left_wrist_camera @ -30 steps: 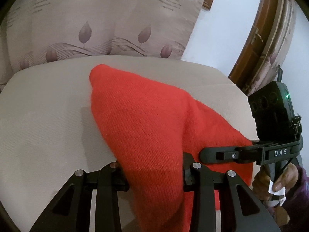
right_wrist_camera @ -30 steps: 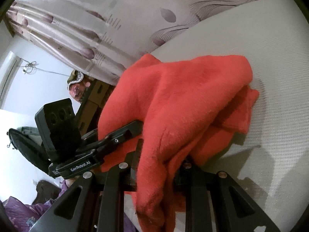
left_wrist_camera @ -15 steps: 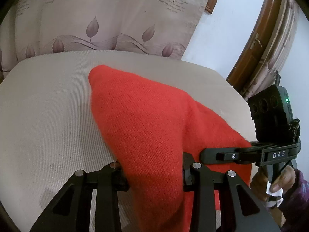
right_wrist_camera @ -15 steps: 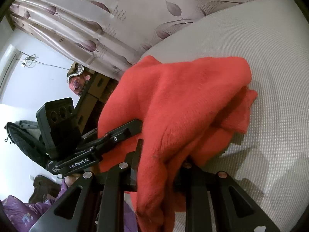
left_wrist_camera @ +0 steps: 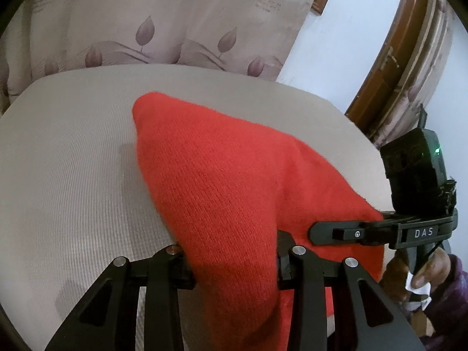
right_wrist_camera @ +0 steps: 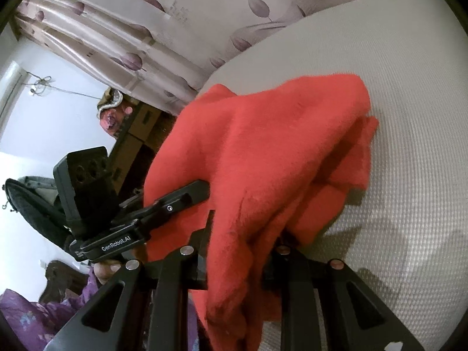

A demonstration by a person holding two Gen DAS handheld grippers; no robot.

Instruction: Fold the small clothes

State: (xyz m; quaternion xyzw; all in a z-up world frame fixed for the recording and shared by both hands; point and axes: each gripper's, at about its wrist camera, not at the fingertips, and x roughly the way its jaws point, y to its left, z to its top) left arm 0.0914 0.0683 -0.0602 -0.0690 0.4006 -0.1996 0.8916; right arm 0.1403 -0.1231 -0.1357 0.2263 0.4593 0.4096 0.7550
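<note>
Red knit garment point(left_wrist_camera: 222, 193) hangs mid-fold, pinched by right gripper point(right_wrist_camera: 239, 260) at six o'clock, left gripper point(left_wrist_camera: 234, 263) easing open around it; next, lay it onto the cushion point(left_wrist_camera: 73, 161).

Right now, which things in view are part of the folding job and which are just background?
In the job:
red knitted garment
left tool, opening, garment between its jaws
right tool, gripping the garment
beige ribbed cushion surface

Background:
leaf-print curtain
brown wooden door frame
</note>
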